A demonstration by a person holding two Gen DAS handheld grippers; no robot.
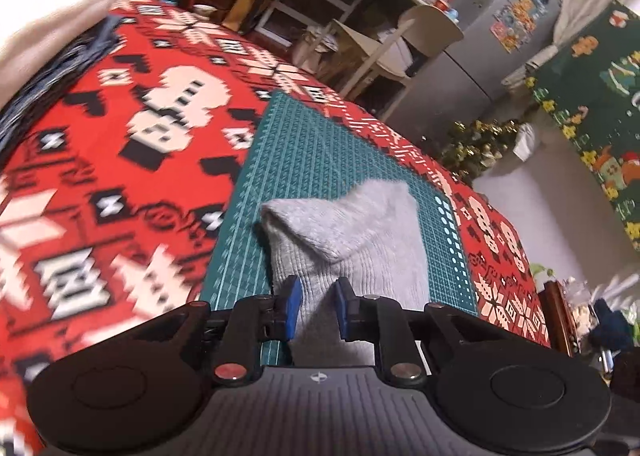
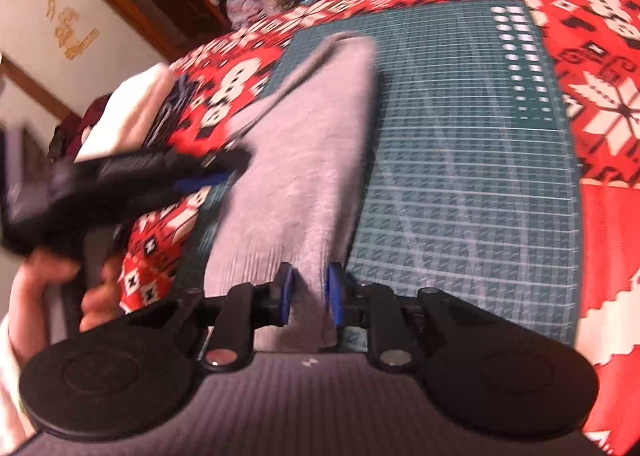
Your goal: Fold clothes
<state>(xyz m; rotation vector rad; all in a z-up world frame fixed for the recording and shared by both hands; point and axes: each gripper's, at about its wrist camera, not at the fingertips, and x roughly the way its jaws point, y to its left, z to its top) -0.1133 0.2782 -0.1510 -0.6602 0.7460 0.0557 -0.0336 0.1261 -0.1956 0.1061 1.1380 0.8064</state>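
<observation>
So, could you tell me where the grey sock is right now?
The grey sock lies on the green cutting mat, gripped by both the left gripper and right gripper.

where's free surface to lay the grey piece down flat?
Bare green mat between the grey garment and the mat's dotted edge. Open red blanket between the mat and the folded pile. Crowded at the pile and around the left claw.

The left tongs (image 1: 316,306) pinch a grey sock (image 1: 348,232) over the green cutting mat (image 1: 280,159).
</observation>
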